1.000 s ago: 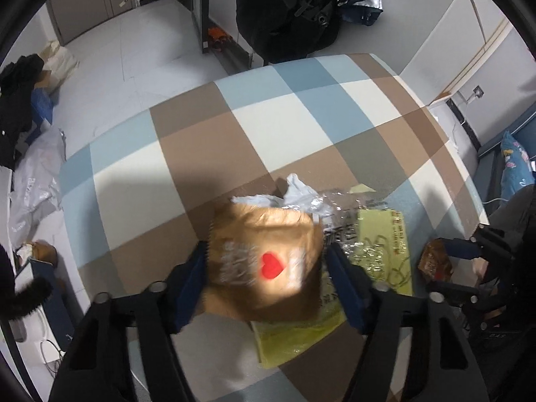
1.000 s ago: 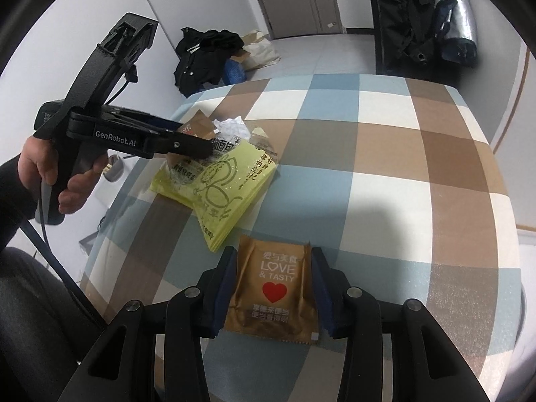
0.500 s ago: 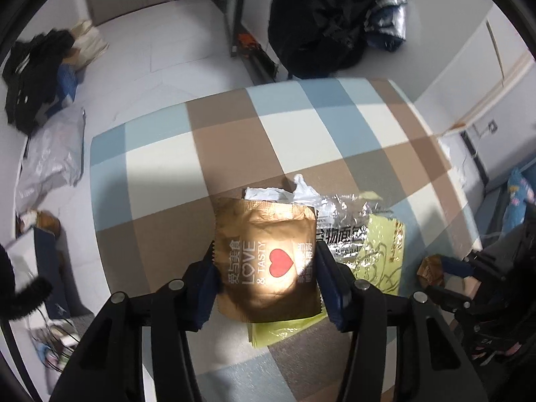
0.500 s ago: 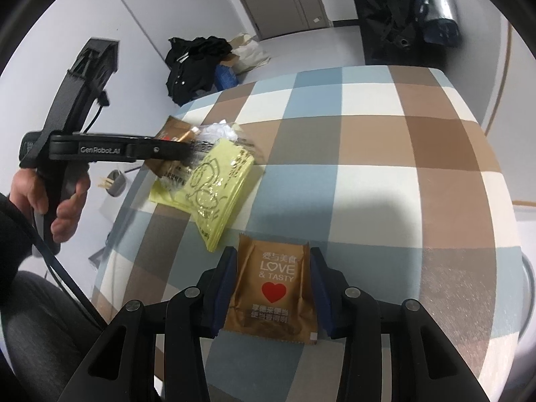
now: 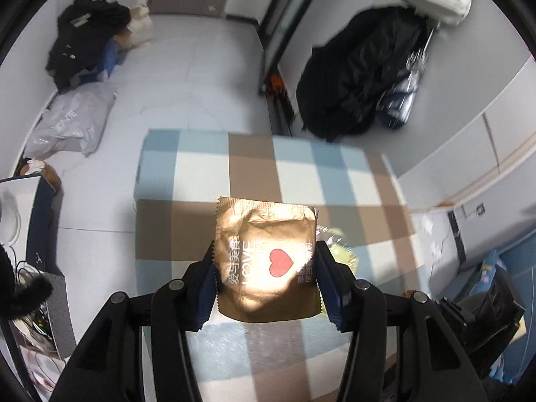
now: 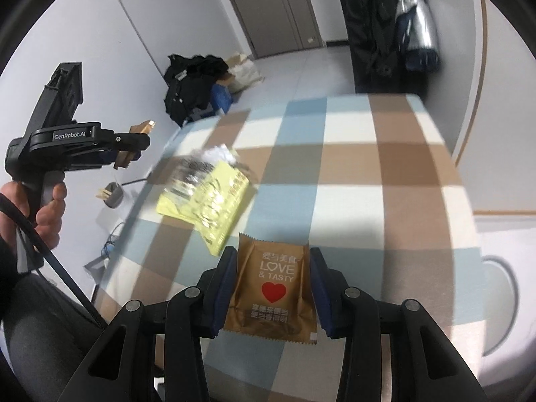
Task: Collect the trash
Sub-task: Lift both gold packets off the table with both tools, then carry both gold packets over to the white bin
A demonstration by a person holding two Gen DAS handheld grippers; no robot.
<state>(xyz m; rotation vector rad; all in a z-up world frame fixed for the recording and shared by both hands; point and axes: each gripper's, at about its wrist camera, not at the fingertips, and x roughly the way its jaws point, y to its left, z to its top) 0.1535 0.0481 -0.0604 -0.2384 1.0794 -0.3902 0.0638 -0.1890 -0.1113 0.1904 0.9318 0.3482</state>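
Observation:
My left gripper is shut on a gold snack wrapper with a red heart, lifted above the checked table. In the right wrist view that gripper hangs off the table's left edge, the gold wrapper sticking out of it. My right gripper is shut on a second gold heart wrapper, held just over the table's near part. A yellow packet lies on the table with a crumpled clear and silver wrapper on its far end.
The table is covered in a blue, brown and white checked cloth. A hand grips the left tool's handle, its cable trailing down. Dark clothes and bags lie on the floor beyond, a black coat by the wall.
The left gripper closed on its gold wrapper, lifted it off the pile and rolled, swinging out past the table's left edge. The right gripper rose a little with its wrapper still held.

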